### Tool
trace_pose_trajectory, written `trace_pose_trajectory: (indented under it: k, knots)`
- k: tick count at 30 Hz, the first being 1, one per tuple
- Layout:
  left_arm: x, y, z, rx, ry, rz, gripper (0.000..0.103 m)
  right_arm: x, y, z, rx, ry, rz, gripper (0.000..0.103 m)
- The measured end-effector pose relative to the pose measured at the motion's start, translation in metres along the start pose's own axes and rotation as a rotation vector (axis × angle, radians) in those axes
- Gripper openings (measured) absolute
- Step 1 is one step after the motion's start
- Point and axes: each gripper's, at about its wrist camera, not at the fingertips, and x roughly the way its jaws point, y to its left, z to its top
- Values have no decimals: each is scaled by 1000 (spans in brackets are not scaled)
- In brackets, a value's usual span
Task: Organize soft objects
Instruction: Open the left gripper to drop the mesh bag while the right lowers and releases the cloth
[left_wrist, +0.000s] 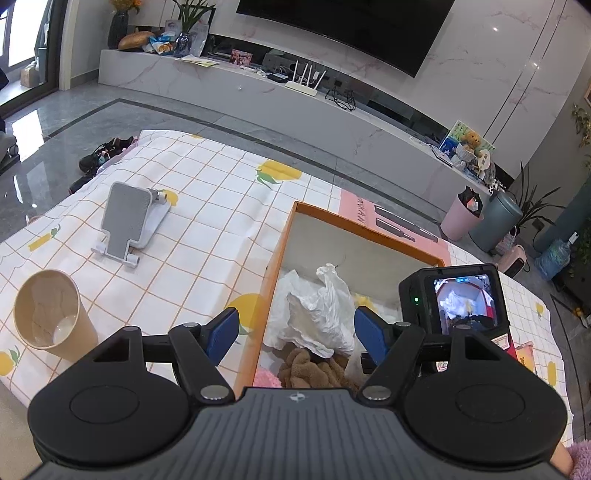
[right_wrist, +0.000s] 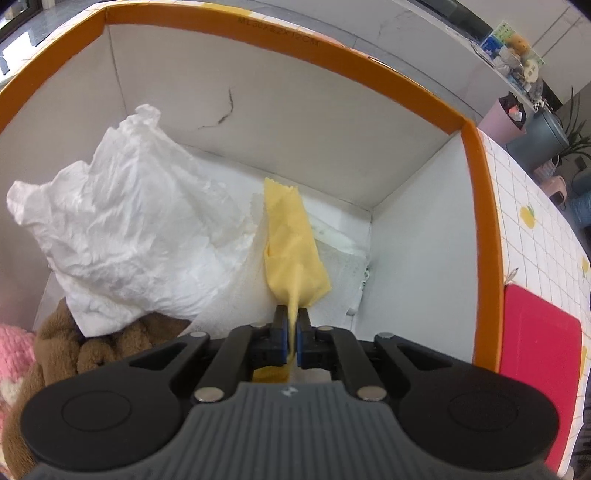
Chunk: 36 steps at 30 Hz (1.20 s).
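- Right gripper (right_wrist: 291, 328): jaws pinched together on a bunched corner of the yellow cloth (right_wrist: 293, 243), held inside the orange-rimmed box (right_wrist: 480, 229).
- Yellow cloth: hangs forward from the pinch, its free end draped over white padding on the box floor, just beside the crumpled white tissue (right_wrist: 129, 229).
- Left gripper (left_wrist: 295, 328): jaws spread apart, holding nothing, hovering above the near edge of the box.
- Box contents: white tissue, brown plush (right_wrist: 107, 347), pink knit item (right_wrist: 13, 354) at the left corner; all lie inside the walls.
- Table items: paper cup (left_wrist: 51, 314) and phone stand (left_wrist: 129, 221) on the checked tablecloth (left_wrist: 207, 206), well apart from the box.
- Risk, cloth: pinch is narrow; fabric could cling to the pads on release and trail back out.
- Risk, tissue: it stands tall and loose; a brush from either gripper could tip it over the rim.
- Risk, cup: sits near the left gripper's side; a wide swing could knock it.
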Motion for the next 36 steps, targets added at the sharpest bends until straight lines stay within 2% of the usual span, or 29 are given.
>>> trace_pose_trajectory:
  k: [1, 2, 3, 7, 9, 11, 13, 14, 15, 16, 17, 18, 20, 23, 27, 29, 32, 34, 35, 36]
  knots:
    - [0, 0, 0, 2, 0, 2, 84, -3, -1, -1, -3, -8, 8, 20]
    - [0, 0, 0, 4, -1, 7, 84, -4, -2, 0, -16, -19, 47, 35]
    - [0, 0, 1, 3, -5, 16, 84, -7, -1, -1, -28, -31, 77, 46]
    - [1, -3, 1, 20, -14, 55, 84, -30, 5, -7, -72, -88, 81, 64]
    - [-3, -5, 1, 37, -28, 56, 84, -44, 7, -10, -87, -118, 100, 78]
    - [-9, -8, 2, 56, -50, 47, 85, -60, 11, -15, -99, -165, 84, 90]
    - [-15, -11, 2, 67, -69, 41, 85, -75, 12, -17, -113, -206, 91, 88]
    - [-17, -11, 3, 68, -75, 39, 85, -81, 11, -19, -115, -220, 109, 80]
    - [-18, -11, 3, 67, -79, 38, 85, -86, 10, -20, -110, -226, 129, 62]
    - [-18, -11, 3, 66, -80, 36, 85, -89, 8, -21, -103, -221, 153, 51]
    - [-18, -11, 3, 66, -77, 37, 85, -89, 8, -22, -104, -203, 179, 30]
    - [-17, -10, 3, 64, -71, 37, 85, -86, 7, -23, -111, -179, 203, 14]
    - [-15, -9, 3, 59, -59, 37, 85, -79, 8, -25, -109, -129, 228, 7]
    - [-14, -8, 4, 53, -52, 34, 85, -68, 12, -34, -128, -79, 248, 6]
    - [-14, -6, 4, 41, -51, 27, 85, -43, 21, -36, -151, -25, 145, 6]
    - [-14, -6, 4, 44, -49, 22, 85, -32, 19, -35, -121, -17, 146, 6]
    - [-12, -6, 3, 46, -44, 23, 85, -22, 18, -37, -129, -19, 102, 6]
    - [-11, -5, 3, 42, -40, 27, 85, -28, 9, -38, -76, -37, 137, 8]
    - [-10, -4, 3, 40, -38, 29, 85, -33, 4, -39, -44, -52, 160, 12]
    - [-9, -4, 4, 38, -38, 34, 85, -39, -1, -39, -15, -69, 178, 29]
